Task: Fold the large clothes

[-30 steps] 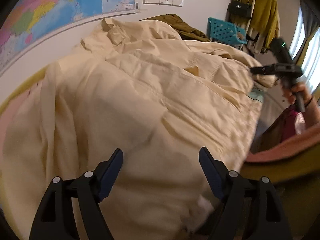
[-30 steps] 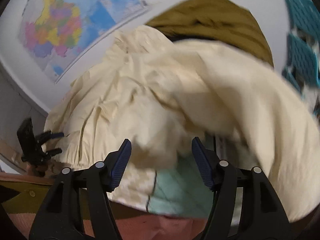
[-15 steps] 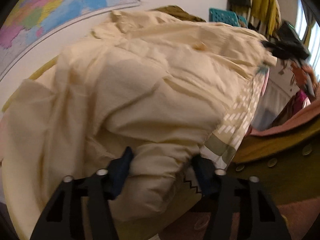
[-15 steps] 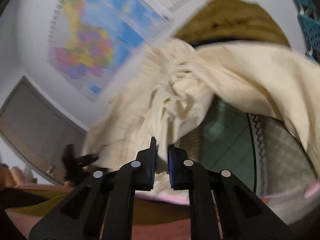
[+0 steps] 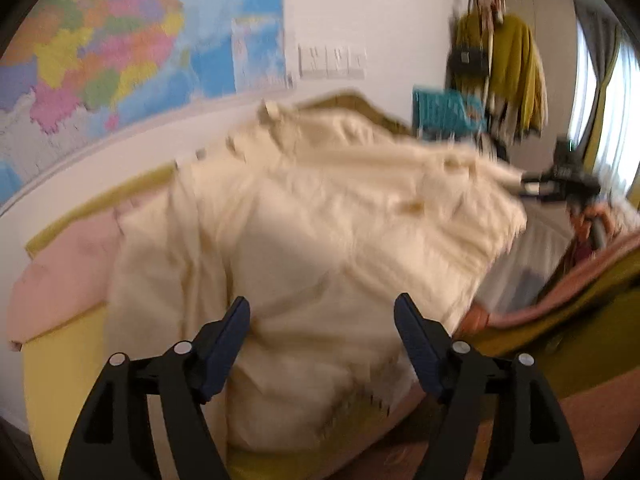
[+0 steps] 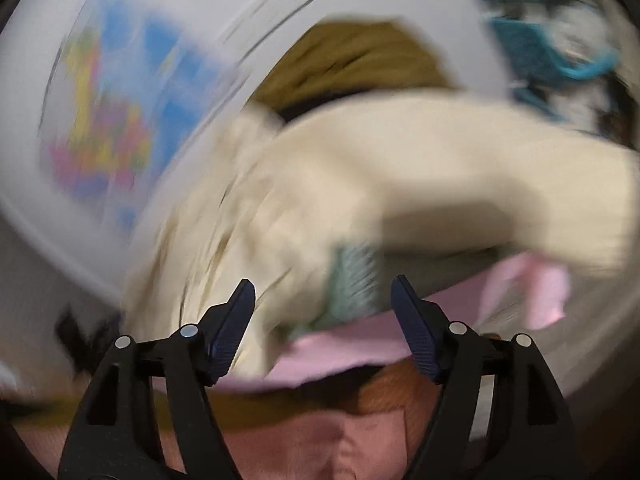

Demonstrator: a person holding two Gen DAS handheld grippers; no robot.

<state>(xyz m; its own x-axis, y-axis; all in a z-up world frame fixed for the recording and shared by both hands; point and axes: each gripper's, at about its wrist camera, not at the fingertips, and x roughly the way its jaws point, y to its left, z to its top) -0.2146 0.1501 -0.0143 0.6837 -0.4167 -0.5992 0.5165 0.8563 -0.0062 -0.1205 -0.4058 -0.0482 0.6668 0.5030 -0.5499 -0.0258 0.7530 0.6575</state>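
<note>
A large cream garment (image 5: 320,220) lies spread and rumpled over the bed, its near hem hanging over the bed's front edge. My left gripper (image 5: 322,320) is open and empty, its fingers just above the garment's near part. My right gripper (image 6: 322,300) is open and empty in front of the garment's right side (image 6: 360,184); this view is heavily blurred. In the left wrist view the right gripper (image 5: 560,184) shows at the garment's far right corner.
A pink and yellow bed cover (image 5: 60,280) lies under the garment. An olive garment (image 6: 352,60) lies at the back by the wall. A map (image 5: 100,52) hangs on the wall. A teal basket (image 5: 444,112) and a coat rack (image 5: 500,64) stand at the right.
Both grippers held the garment half a second ago and have let go and opened. The garment has dropped back onto the bed. Both cameras are swinging fast.
</note>
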